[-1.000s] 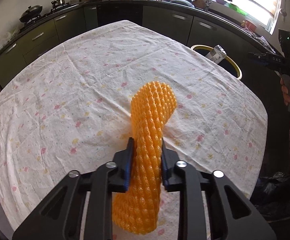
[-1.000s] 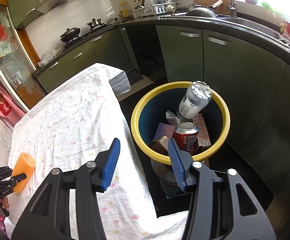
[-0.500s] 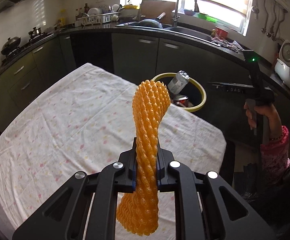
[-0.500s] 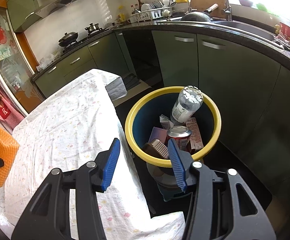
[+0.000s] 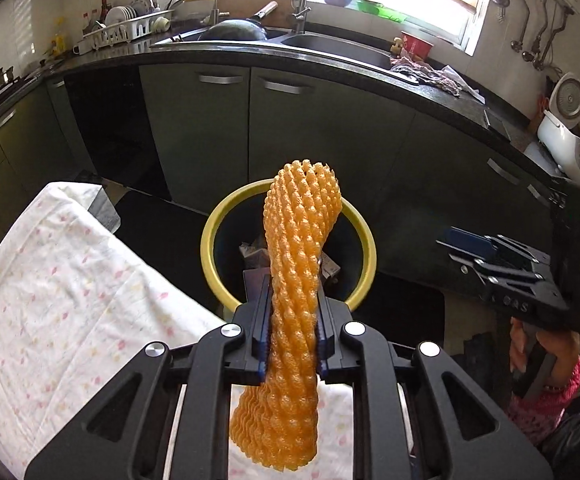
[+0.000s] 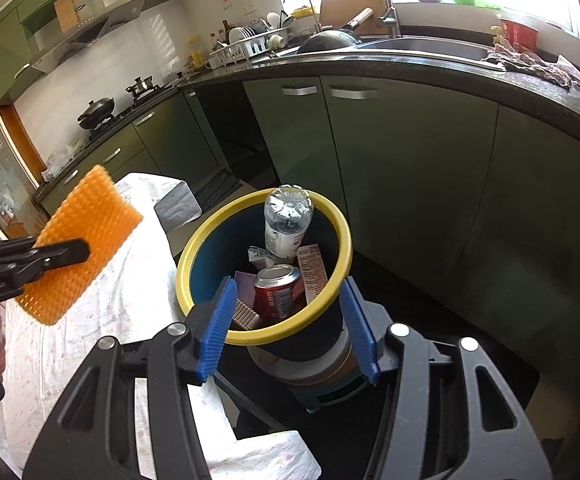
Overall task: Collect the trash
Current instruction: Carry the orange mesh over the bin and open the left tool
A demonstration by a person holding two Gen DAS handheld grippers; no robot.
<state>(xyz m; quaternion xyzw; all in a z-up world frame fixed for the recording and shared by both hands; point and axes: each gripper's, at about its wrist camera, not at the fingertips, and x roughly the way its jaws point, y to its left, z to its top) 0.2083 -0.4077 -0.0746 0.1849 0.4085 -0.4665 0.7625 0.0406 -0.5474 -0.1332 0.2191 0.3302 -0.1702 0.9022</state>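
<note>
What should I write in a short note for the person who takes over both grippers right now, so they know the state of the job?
Left gripper: shut on the orange foam fruit net, though its jaws have just been opening a little; the net is carried in the air, not yet over the bin as the right wrist view shows.
Right gripper: open, holding nothing, pointed at the bin.
Yellow-rimmed dark blue trash bin: on the floor beside the table with the white flowered cloth; it already holds a clear plastic bottle, a red drink can and paper packaging.
Left to do: bring the net over the bin and release it.
</note>
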